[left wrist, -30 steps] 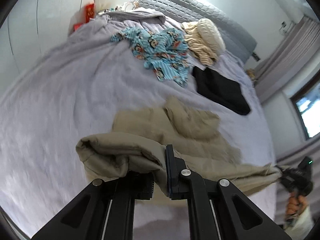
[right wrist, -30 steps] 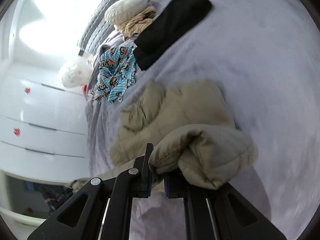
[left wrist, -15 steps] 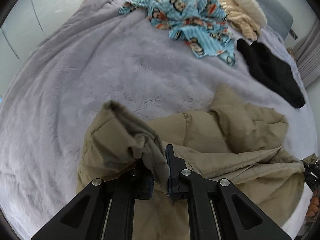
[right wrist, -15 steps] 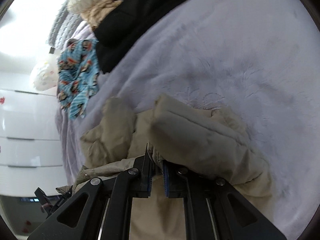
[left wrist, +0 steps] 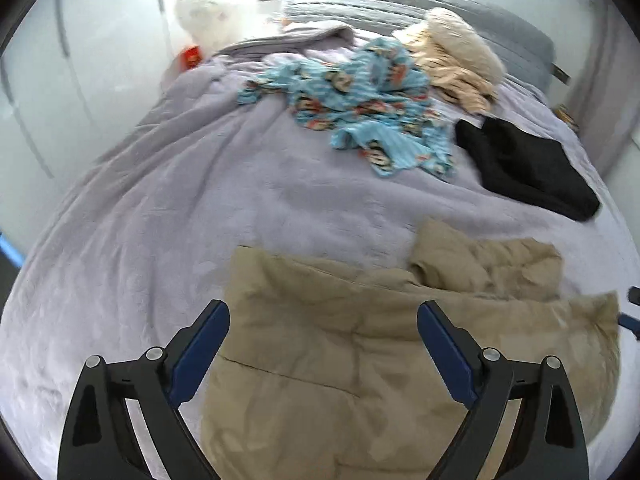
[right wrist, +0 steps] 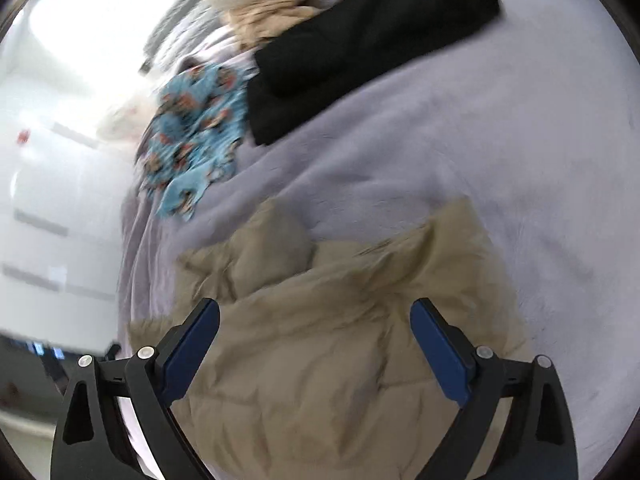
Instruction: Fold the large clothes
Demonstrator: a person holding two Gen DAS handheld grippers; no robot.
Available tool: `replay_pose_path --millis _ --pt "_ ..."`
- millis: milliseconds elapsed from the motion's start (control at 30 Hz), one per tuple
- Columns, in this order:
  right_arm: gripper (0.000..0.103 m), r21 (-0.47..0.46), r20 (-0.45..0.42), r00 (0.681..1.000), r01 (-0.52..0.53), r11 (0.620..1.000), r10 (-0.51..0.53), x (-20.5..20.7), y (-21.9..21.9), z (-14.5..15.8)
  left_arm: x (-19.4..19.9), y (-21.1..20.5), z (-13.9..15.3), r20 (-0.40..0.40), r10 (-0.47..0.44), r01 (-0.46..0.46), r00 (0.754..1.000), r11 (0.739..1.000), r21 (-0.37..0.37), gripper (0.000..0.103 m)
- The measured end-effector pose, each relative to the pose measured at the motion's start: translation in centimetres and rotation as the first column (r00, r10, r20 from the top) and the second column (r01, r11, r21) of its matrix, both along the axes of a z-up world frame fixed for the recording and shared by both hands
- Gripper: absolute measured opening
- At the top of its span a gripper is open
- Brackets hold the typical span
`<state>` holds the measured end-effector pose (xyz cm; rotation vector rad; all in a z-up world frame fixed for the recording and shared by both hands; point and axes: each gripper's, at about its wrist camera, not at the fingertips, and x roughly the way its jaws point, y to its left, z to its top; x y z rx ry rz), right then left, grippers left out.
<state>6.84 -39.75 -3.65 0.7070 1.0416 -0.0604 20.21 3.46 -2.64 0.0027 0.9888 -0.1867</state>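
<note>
Beyond the tan jacket [left wrist: 360, 360] on the bed [left wrist: 160, 220] lie blue pyjamas [left wrist: 360, 100] and a black garment [left wrist: 528, 168]. Both grippers' fingers [left wrist: 200, 352] [right wrist: 440, 352] are opening wide, the jacket lying unpinched beneath them.

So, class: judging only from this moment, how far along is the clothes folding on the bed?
Done: the tan padded jacket lies doubled over on the lilac blanket. In hand: nothing; the left gripper and right gripper are opening, pads clear of the jacket. Left: any further folds on it, plus the crumpled blue patterned garment and cream knit. The black garment looks fairly flat already.
</note>
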Motion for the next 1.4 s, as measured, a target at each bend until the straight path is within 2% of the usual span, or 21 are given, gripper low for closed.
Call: replay_pose_path --millis 33,67,100,133,167,233,300,367,433,567,667,733,800,867,933,967,1033,1200,1300,1400 --pt "0.079 -0.015 -0.002 1.0 -0.024 1.0 0.024 -0.3 0.6 0.2 0.2 -0.4 -0.4 -0.024 -0.038 0.037 0.999 0.999 -0.022 0.081" --pt "0.046 -0.023 -0.017 0.998 -0.056 0.998 0.055 -0.4 1.2 0.0 0.4 -1.4 -1.2 -0.064 -0.089 0.087 0.994 0.996 -0.03 0.062" --pt "0.027 -0.031 -0.047 0.996 -0.083 0.996 0.082 -0.3 1.8 -0.6 0.4 -2.4 -2.3 -0.094 -0.125 0.124 0.988 0.992 -0.015 0.049" --pt "0.011 -0.043 -0.091 0.99 -0.116 0.992 0.111 0.1 2.5 -1.6 0.3 -3.2 -3.1 -0.107 -0.144 0.144 0.984 0.99 -0.002 0.044" --pt "0.011 -0.048 -0.124 0.982 -0.151 0.987 0.144 0.4 3.2 -2.8 0.2 -4.1 -4.2 -0.119 -0.161 0.163 0.98 0.987 0.012 0.039" --pt "0.009 -0.08 -0.152 0.971 -0.196 0.977 0.182 0.9 4.3 -4.8 0.5 -5.9 -6.6 -0.13 -0.176 0.184 0.976 0.981 0.058 0.039" --pt "0.004 -0.183 -0.166 0.966 -0.226 0.957 0.197 1.9 4.9 -6.3 1.2 -7.0 -8.6 -0.083 -0.153 0.163 0.985 0.978 0.132 0.039" --pt "0.0 -0.225 -0.155 0.973 -0.204 0.953 0.172 2.6 4.1 -7.2 2.3 -7.1 -9.9 -0.067 -0.121 0.129 0.99 0.983 0.127 0.039" --pt "0.0 -0.206 -0.134 0.981 -0.162 0.965 0.137 3.8 2.8 -8.5 3.4 -7.0 -10.7 -0.068 -0.095 0.101 0.993 0.99 0.099 0.039" --pt "0.0 -0.238 -0.117 0.986 -0.148 0.96 0.123 5.3 2.2 -10.3 4.7 -7.5 -11.5 -0.053 -0.102 0.107 0.993 0.989 0.103 0.039" --pt "0.0 -0.251 -0.132 0.985 -0.142 0.958 0.111 5.8 2.1 -10.1 5.3 -6.9 -10.7 -0.079 -0.094 0.101 0.992 0.99 0.094 0.039" --pt "0.0 -0.246 -0.136 0.985 -0.139 0.959 0.108 5.5 1.7 -9.1 5.0 -5.3 -9.3 -0.036 -0.081 0.085 0.996 0.99 0.109 0.039" --pt "0.0 -0.286 -0.12 0.99 -0.102 0.953 0.07 4.4 0.4 -7.7 5.2 -2.7 -8.6 0.011 -0.02 0.017 1.0 0.985 0.173 0.039" --pt "0.0 -0.311 -0.109 0.994 -0.027 0.95 -0.008 3.1 -1.5 -7.0 6.2 0.1 -9.7 -0.023 0.042 -0.037 0.999 0.984 0.174 0.039" --pt "0.0 -0.272 -0.127 0.987 0.063 0.96 -0.1 1.6 -4.3 -7.9 7.1 2.3 -11.3 -0.068 0.107 -0.095 0.992 0.982 0.163 0.042" --pt "0.0 -0.237 -0.141 0.983 0.079 0.968 -0.115 1.4 -5.1 -8.7 7.5 3.0 -12.2 -0.09 0.135 -0.12 0.987 0.982 0.148 0.05" --pt "0.0 -0.168 -0.156 0.979 0.102 0.98 -0.129 1.5 -6.2 -10.8 7.9 3.5 -13.6 -0.117 0.167 -0.154 0.979 0.981 0.114 0.051" --pt "0.0 -0.188 -0.156 0.977 0.114 0.975 -0.145 3.0 -6.0 -12.5 8.7 2.4 -15.1 -0.116 0.176 -0.156 0.977 0.974 0.162 0.052" --pt "0.0 -0.183 -0.174 0.972 0.124 0.975 -0.156 3.0 -6.1 -11.6 8.5 2.4 -13.9 -0.126 0.188 -0.162 0.974 0.968 0.19 0.052" --pt "0.013 -0.161 -0.17 0.97 0.148 0.976 -0.175 1.7 -6.0 -9.4 6.7 2.7 -11.4 -0.095 0.166 -0.143 0.981 0.966 0.216 0.052"
